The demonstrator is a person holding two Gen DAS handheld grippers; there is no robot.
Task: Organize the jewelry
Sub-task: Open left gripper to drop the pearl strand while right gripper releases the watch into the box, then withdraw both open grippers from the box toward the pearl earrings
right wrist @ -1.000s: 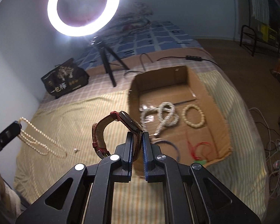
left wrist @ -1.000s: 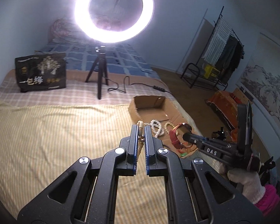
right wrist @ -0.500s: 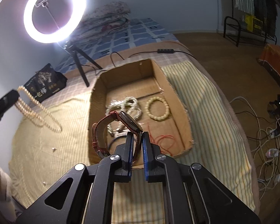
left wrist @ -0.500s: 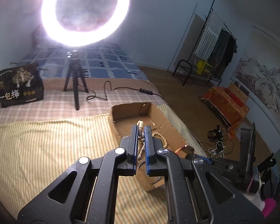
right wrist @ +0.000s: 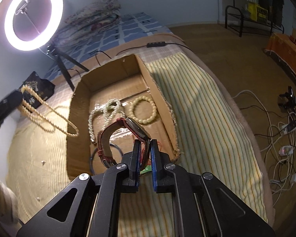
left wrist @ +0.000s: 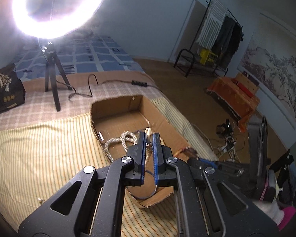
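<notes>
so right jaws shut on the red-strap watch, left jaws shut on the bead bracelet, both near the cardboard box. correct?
Not quite. The left gripper is shut on a long pearl necklace, not the bead bracelet; the right wrist view shows its loops dangling beside the cardboard box. The bead bracelet lies inside the box. The right gripper is indeed shut on the watch.

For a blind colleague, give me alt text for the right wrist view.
The right gripper holds a red-strapped watch above a cardboard box on a striped bedspread. Inside lie a pearl necklace and bead bracelet.
</notes>
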